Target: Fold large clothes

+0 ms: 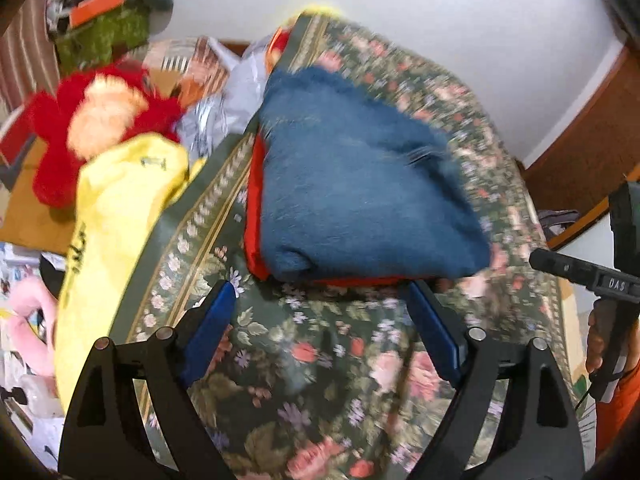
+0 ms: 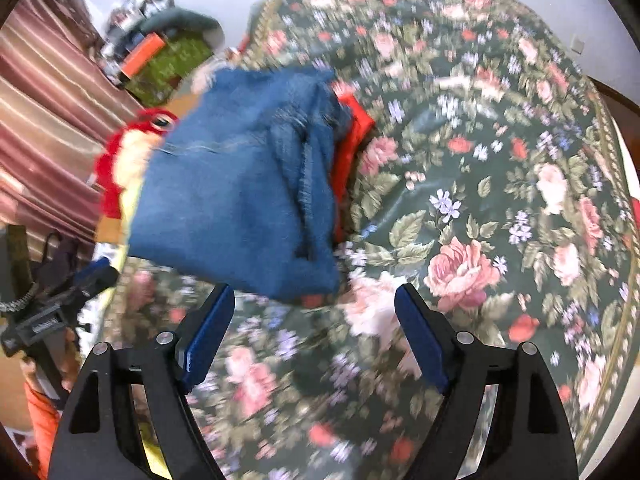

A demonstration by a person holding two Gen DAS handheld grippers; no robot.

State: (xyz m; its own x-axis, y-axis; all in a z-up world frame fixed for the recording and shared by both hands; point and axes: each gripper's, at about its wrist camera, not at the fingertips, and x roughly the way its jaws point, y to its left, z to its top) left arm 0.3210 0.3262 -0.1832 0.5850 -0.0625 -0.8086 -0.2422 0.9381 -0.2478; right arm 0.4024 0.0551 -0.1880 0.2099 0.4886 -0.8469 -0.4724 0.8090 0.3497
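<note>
Folded blue jeans (image 1: 360,184) lie in a thick bundle on a red garment (image 1: 253,216), on the dark green flowered cloth (image 1: 320,380). My left gripper (image 1: 322,320) stands open just in front of the bundle, nothing between its blue pads. In the right wrist view the same jeans (image 2: 236,200) lie at the upper left, the red garment (image 2: 352,136) showing at their right edge. My right gripper (image 2: 314,324) is open too, over the flowered cloth (image 2: 500,160) just short of the jeans' near corner. Each gripper shows at the edge of the other's view, hand-held.
A yellow garment (image 1: 112,248) lies left of the flowered cloth. Behind it sit a red plush toy (image 1: 92,120), plastic bags (image 1: 228,108) and a green box with an orange lid (image 1: 100,28). A striped curtain (image 2: 44,112) hangs at the left. A wooden frame (image 1: 592,128) runs at the right.
</note>
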